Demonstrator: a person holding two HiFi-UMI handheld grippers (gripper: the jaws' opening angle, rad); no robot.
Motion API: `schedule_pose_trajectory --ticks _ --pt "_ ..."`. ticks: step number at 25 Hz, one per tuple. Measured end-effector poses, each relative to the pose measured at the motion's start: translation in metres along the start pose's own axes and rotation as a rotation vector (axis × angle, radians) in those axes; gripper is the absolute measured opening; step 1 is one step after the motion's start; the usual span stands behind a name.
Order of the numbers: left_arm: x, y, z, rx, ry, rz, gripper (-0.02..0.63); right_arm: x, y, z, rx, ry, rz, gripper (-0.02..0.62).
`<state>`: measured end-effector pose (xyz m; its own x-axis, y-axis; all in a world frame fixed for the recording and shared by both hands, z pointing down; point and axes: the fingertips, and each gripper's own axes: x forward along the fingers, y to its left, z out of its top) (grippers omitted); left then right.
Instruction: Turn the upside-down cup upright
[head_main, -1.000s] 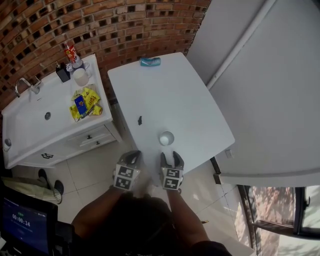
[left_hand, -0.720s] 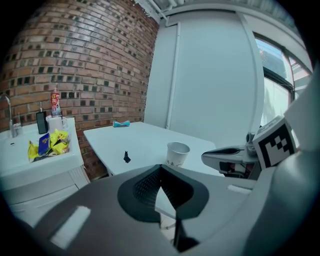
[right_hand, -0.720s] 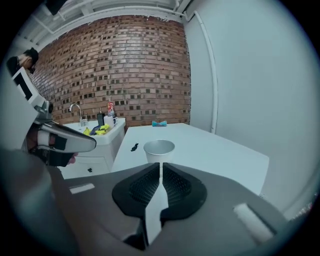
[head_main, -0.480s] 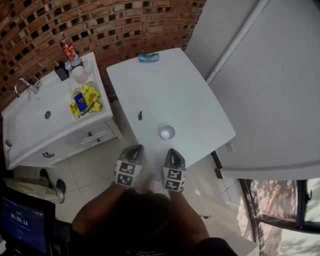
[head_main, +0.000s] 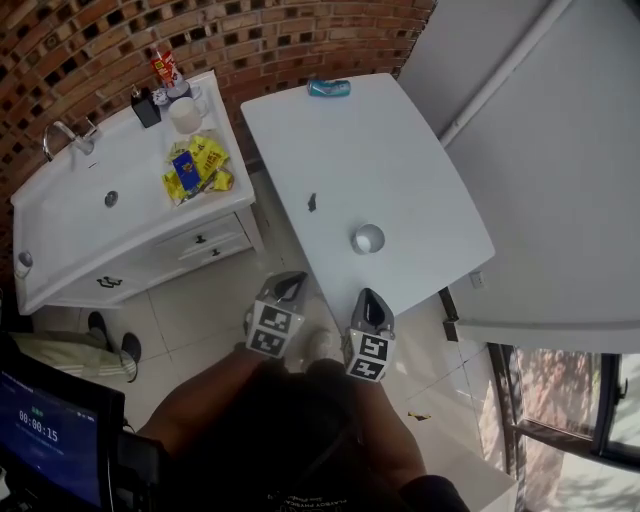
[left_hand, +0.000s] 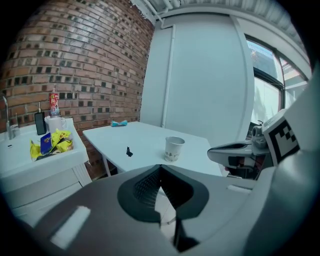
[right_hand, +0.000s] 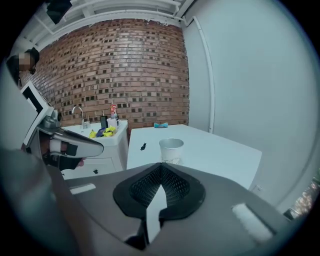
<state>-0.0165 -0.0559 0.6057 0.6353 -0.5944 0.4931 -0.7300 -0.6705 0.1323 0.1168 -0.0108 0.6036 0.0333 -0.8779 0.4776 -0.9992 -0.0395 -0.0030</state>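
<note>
The fingers (left_hand: 145, 187) of the left gripper (left_hand: 160, 167) are being held pressed together on nothing, and so are the fingers (right_hand: 172, 187) of the right gripper (right_hand: 161, 166). Both grippers are being held short of the cup (right_hand: 171, 150), off the near edge of the white surface (head_main: 400, 160), probably because no grip is being needed. The cup is standing alone on that surface, apparently already upright. Its taper, widening to the rim, is being shown only by the gripper views. Its open mouth is being seen from above only in the head view, with a small dark object (head_main: 312, 203) just beyond the cup.
</note>
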Motion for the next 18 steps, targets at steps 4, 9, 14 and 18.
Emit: schedule_pose_trajectory --ticks 4,9,14,18 --pt "-0.005 -0.003 -0.001 0.029 0.007 -0.006 0.002 -0.009 -0.002 -0.006 0.014 -0.011 -0.030 0.012" --pt "-0.016 -0.017 0.007 0.034 -0.028 0.010 0.002 -0.029 -0.006 -0.012 0.041 -0.027 -0.027 0.012" --pt "-0.031 -0.056 0.010 -0.003 -0.064 0.015 0.002 -0.064 -0.011 -0.009 0.044 -0.067 0.012 0.012" --pt "-0.047 -0.091 0.009 -0.001 -0.093 0.025 0.002 -0.090 -0.016 -0.011 0.027 -0.089 0.035 0.012"
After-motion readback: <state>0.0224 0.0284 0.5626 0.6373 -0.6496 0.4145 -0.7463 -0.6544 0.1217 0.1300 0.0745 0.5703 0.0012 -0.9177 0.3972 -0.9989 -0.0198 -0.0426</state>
